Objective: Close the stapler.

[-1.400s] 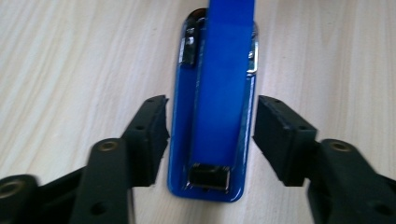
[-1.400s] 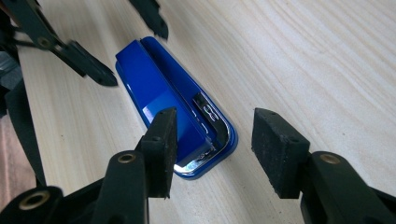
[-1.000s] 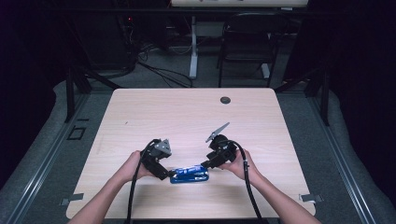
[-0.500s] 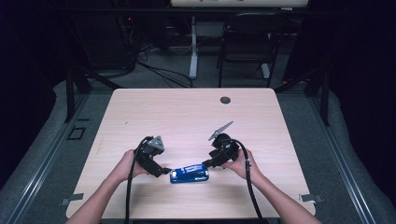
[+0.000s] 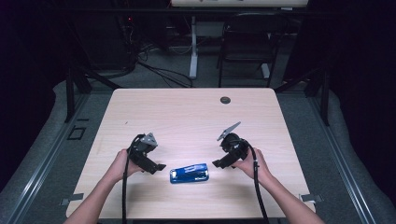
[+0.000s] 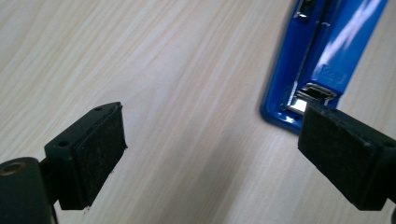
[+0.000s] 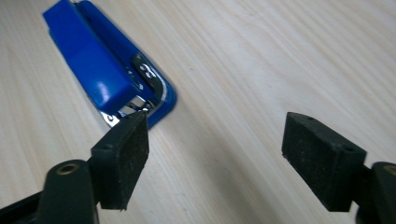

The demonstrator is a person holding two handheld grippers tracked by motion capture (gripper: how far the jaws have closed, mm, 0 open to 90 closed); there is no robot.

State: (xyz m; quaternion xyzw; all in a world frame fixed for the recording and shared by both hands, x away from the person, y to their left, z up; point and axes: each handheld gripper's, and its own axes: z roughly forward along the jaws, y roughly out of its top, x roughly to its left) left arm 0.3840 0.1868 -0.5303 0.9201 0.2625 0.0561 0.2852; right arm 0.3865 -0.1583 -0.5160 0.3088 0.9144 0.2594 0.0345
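A blue stapler (image 5: pixel 189 173) lies flat on the light wooden table (image 5: pixel 187 116), near the front edge between both hands. My left gripper (image 5: pixel 159 166) hovers just left of it, jaws wide open after just opening further, nothing between them. In the left gripper view the stapler (image 6: pixel 322 60) lies ahead at the right, beyond the right pad (image 6: pixel 345 158). My right gripper (image 5: pixel 217 164) stands just right of the stapler, its jaws having just opened wide, also empty. Seen from the right gripper view, the stapler (image 7: pixel 100 70) lies at the upper left past the left pad (image 7: pixel 123 158).
A small dark round grommet (image 5: pixel 225 100) sits in the tabletop near the far edge. Beyond the table stand a chair (image 5: pixel 245 42), a desk leg and loose cables on the floor. Tape marks lie on the floor at the front corners.
Both grippers have let go of the stapler and drawn apart, left one leftward, right one rightward. The stapler now lies alone on the table between them.
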